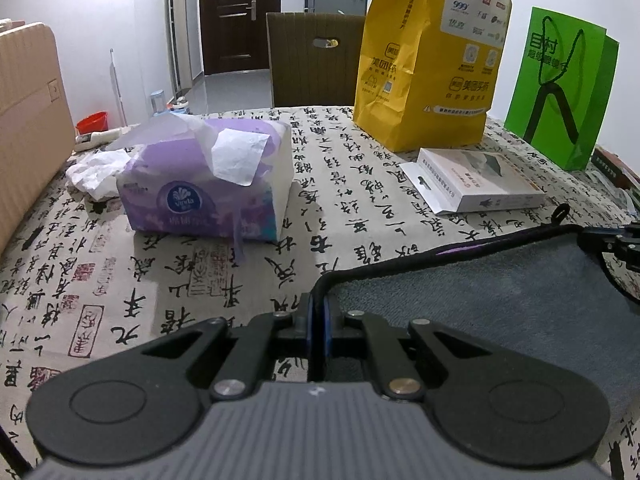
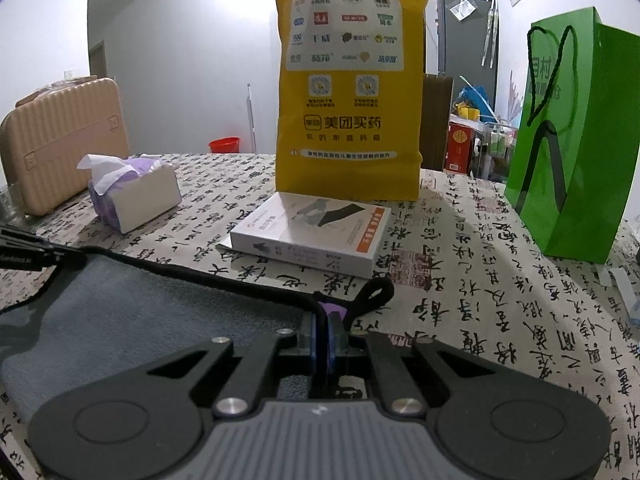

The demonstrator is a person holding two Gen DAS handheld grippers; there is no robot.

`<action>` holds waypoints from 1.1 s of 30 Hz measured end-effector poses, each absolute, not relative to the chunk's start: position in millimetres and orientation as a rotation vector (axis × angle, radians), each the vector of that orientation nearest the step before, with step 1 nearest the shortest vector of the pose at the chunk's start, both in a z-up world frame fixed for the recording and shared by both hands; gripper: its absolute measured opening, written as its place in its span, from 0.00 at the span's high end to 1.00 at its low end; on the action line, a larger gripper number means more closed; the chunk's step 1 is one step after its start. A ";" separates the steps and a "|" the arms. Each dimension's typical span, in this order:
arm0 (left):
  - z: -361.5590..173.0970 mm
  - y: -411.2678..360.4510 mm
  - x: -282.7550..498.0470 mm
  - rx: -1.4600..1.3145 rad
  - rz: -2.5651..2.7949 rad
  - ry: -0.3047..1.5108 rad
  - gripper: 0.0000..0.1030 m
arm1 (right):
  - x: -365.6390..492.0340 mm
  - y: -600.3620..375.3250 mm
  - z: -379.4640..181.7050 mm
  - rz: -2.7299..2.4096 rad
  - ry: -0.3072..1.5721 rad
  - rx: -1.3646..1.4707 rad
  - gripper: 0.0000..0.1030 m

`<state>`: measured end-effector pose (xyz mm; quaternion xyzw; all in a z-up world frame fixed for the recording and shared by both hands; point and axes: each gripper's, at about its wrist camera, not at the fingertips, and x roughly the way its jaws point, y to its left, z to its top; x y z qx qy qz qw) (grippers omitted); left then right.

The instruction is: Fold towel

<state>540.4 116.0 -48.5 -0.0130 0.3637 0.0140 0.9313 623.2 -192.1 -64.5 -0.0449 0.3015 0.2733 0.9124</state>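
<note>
A grey towel with a black hem lies spread on the calligraphy-print tablecloth. My left gripper is shut on its left corner, the hem pinched between the blue pads. In the right wrist view the same towel stretches off to the left. My right gripper is shut on the right corner, beside the black hanging loop and a purple tag. Each gripper shows at the edge of the other's view, the right gripper at far right and the left gripper at far left.
Just beyond the towel lies a white flat box. Behind it stand a yellow paper bag and a green gift bag. A purple tissue pack sits to the left, with a beige suitcase at the table's left edge.
</note>
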 end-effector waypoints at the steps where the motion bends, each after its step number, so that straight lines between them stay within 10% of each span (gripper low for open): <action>1: -48.9 116.0 541.1 -0.029 0.028 0.745 0.94 | 623.8 -192.1 -65.2 0.562 0.621 -0.092 0.95; 33: -58.1 123.4 552.9 -0.053 0.036 0.748 0.86 | 640.8 -192.2 -75.1 0.566 0.646 -0.072 0.93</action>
